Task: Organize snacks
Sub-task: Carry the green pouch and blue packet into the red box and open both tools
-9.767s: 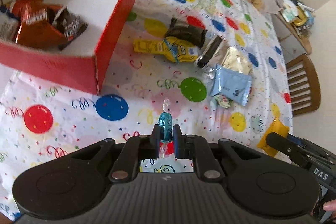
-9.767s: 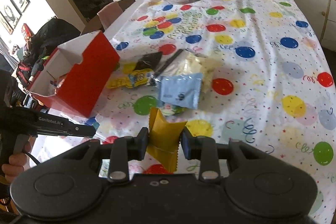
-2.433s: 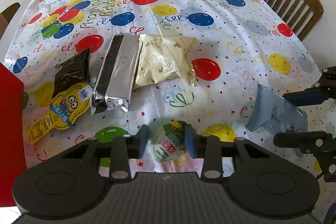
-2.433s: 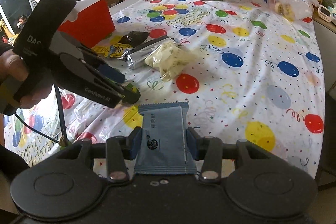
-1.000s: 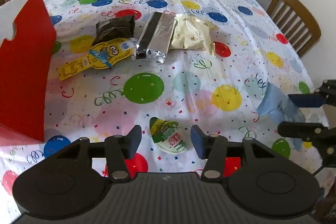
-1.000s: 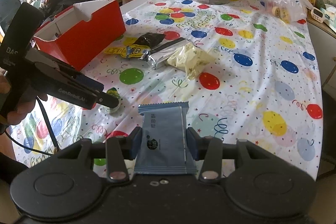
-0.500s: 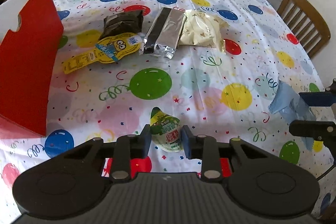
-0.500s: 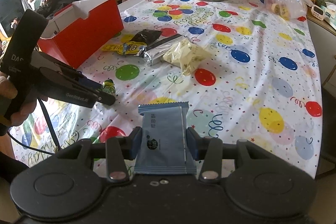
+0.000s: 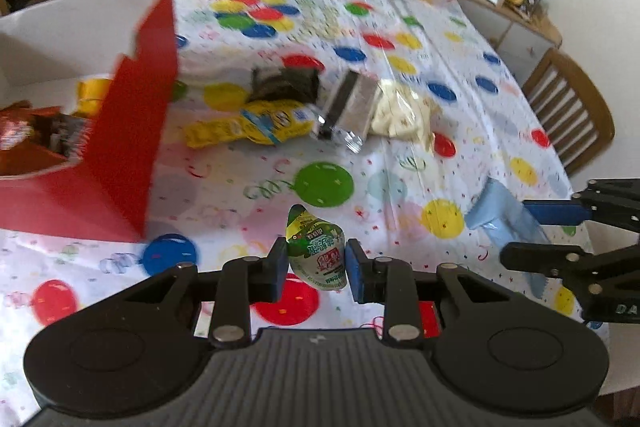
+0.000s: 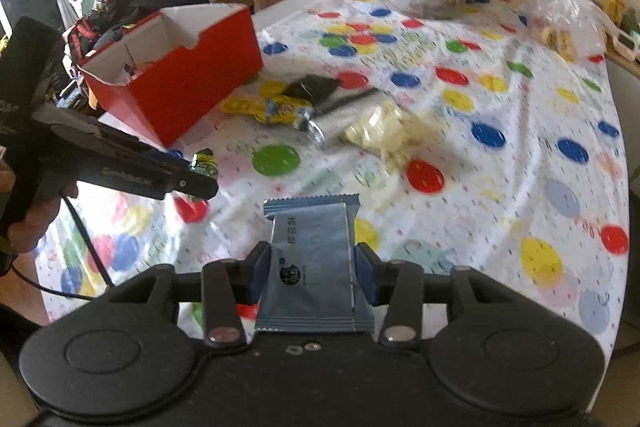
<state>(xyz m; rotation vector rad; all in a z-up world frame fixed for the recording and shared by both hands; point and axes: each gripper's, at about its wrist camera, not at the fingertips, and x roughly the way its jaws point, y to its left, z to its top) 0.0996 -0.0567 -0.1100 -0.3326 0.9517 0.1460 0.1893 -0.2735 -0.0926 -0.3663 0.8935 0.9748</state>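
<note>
The left gripper (image 9: 316, 262) is clamping a small green jelly cup (image 9: 317, 251) between its pads and holding it clear of the tablecloth (image 9: 460, 155). The right gripper (image 10: 310, 273) is pinching a blue packet (image 10: 314, 263) by its sides, also above the cloth. Neither snack is in the red box (image 9: 132, 147) yet, so this pair is only half done. Beyond them, four snacks are waiting on the cloth: a yellow pouch (image 9: 256, 125), a dark wrapper (image 9: 286, 85), a silver bar (image 9: 346, 111) and a cream bag (image 9: 400, 113). The box, off to the left, is already holding an orange packet (image 9: 24, 143) and other sweets. Judging by this, roughly half the sorting is remaining.
</note>
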